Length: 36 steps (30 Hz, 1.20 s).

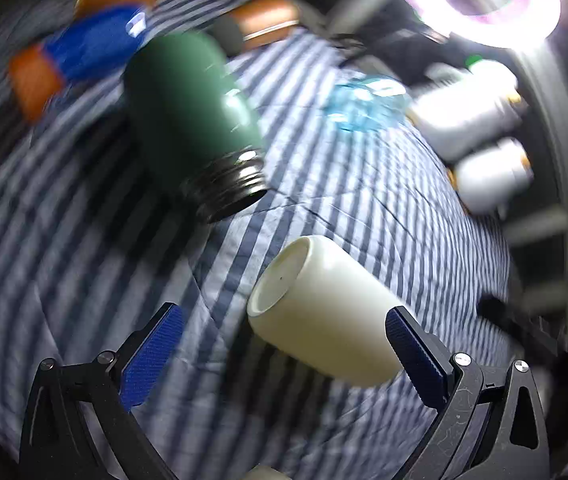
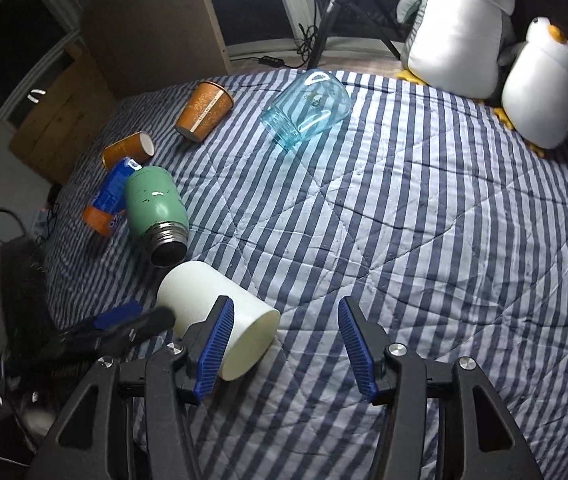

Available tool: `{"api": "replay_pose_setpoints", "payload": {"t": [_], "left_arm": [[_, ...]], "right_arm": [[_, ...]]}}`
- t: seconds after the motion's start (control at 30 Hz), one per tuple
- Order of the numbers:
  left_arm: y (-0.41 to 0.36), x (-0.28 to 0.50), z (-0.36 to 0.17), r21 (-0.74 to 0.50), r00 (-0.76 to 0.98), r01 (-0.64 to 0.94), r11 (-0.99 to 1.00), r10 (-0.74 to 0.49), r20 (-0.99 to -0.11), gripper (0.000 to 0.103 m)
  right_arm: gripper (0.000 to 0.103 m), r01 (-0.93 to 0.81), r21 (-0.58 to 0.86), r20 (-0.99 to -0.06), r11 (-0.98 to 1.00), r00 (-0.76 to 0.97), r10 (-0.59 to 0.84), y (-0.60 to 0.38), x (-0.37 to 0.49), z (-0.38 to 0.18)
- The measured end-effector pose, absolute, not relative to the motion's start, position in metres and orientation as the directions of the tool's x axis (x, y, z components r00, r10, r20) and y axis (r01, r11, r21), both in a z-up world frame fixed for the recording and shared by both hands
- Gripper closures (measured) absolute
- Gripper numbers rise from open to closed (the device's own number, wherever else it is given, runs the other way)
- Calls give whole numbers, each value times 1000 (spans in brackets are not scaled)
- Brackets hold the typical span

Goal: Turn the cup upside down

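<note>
A cream-white cup (image 1: 319, 312) lies on its side on the striped bedspread (image 1: 363, 200), its base toward the green flask. My left gripper (image 1: 284, 328) is open; the cup lies between its blue pads, nearer the right pad (image 1: 411, 352), with a gap on the left. In the right wrist view the same cup (image 2: 212, 304) lies at lower left, with its open mouth toward the camera. My right gripper (image 2: 284, 340) is open and empty just to the cup's right. The left gripper's fingers (image 2: 124, 320) reach the cup from the left.
A green metal flask (image 2: 156, 212) lies on its side just beyond the cup. Farther off lie a blue and orange can (image 2: 110, 200), two orange paper cups (image 2: 204, 110) and a clear blue glass jar (image 2: 307, 106). Two plush penguins (image 2: 459, 24) sit at back right.
</note>
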<state>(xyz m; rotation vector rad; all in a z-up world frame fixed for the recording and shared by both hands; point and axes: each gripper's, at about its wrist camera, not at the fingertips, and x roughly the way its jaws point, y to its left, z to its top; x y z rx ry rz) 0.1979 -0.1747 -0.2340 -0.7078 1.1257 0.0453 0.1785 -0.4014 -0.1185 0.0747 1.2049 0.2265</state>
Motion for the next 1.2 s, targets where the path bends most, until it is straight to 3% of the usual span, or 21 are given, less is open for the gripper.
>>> {"api": "replay_pose_setpoints", "payload": {"t": [0.17, 0.5, 0.63, 1.0, 1.2], "left_arm": [[-186, 202, -242, -521, 462, -569, 636, -277, -843, 1], [-205, 228, -273, -469, 415, -667, 580, -233, -879, 1], [-212, 238, -266, -465, 441, -625, 627, -208, -873, 10], [-217, 239, -257, -449, 473, -479, 754, -209, -856, 12], [-219, 228, -239, -348, 537, -325, 879, -131, -833, 12]], "right_arm": [[53, -165, 166, -913, 972, 346, 215, -407, 174, -113], [53, -206, 143, -899, 968, 382, 215, -419, 158, -89], [53, -194, 140, -893, 971, 398, 209, -427, 155, -90], [53, -105, 178, -875, 978, 438, 206, -446, 142, -95], [53, -60, 190, -855, 980, 480, 195, -447, 130, -97]]}}
